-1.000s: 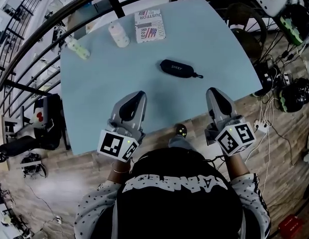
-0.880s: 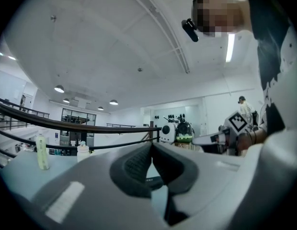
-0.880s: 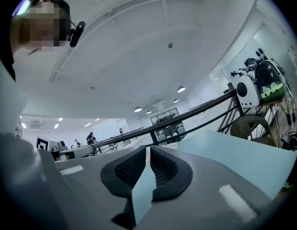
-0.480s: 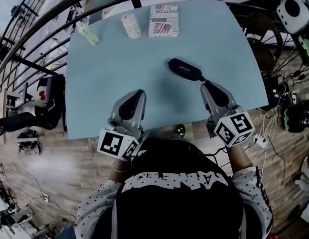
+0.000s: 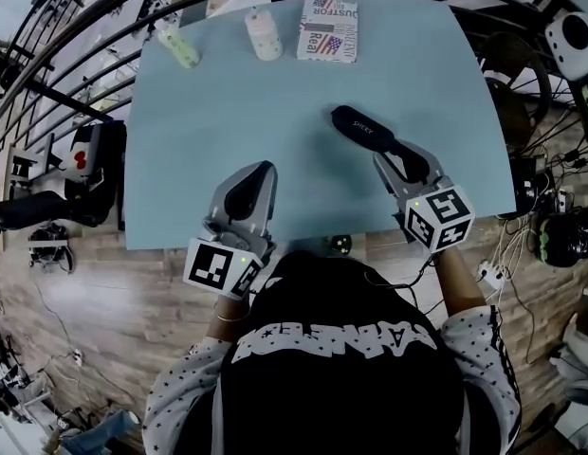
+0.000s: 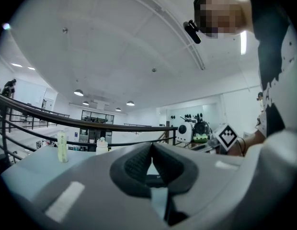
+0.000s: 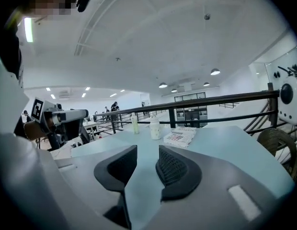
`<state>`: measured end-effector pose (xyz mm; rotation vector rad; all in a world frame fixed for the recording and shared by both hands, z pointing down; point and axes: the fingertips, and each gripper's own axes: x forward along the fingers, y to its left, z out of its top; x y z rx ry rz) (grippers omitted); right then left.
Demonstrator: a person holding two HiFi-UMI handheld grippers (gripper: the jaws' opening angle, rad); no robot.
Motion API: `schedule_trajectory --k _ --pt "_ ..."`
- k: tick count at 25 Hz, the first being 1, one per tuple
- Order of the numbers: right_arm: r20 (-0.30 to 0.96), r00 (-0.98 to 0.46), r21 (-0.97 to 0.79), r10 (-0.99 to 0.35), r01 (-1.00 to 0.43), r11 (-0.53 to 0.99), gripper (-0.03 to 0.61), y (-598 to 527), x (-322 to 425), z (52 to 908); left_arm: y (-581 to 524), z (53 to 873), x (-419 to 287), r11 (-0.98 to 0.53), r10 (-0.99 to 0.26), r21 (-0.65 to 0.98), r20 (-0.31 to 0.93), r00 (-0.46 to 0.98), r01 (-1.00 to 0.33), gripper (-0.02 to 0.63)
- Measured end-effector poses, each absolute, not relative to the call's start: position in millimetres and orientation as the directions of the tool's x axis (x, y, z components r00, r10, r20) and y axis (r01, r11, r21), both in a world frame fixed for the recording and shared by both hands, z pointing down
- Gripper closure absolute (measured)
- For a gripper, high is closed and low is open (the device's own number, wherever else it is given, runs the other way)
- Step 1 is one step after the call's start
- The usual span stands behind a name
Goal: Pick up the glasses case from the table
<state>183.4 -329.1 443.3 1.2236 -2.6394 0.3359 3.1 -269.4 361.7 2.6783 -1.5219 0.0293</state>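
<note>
At the left, the left gripper [image 5: 260,169] is held over the near part of the blue tabletop [image 5: 209,121], its jaws pressed together with nothing between them. At the far edge, a green bottle [image 5: 178,45], a white bottle [image 5: 266,34] and a printed box [image 5: 328,30] are set. Further right, the black glasses case [image 5: 363,129] is laid flat on the tabletop. Just beside its near end, the right gripper [image 5: 400,156] is held, its jaws partly apart, having just been opening, with nothing gripped.

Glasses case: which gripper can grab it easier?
Right. The right gripper sits beside the glasses case, its fingers have just been opening with nothing between them; the left gripper is farther off, fingers shut.
</note>
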Motion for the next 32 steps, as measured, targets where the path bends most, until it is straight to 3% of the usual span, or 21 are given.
schedule_trajectory --k 13,32 --pt "0.503 -0.626 -0.005 -0.595 -0.691 0.723 0.308 -383 160 506 -304 373 -20 -0.448 -0.89 0.075 0.055 0.453 -0.891 0.614" --pt "0.718 -0.545 0.041 -0.433 -0.587 0.808 0.22 -430 142 579 -354 394 -44 -0.407 -0.905 0.1 0.094 0.416 -0.908 0.614"
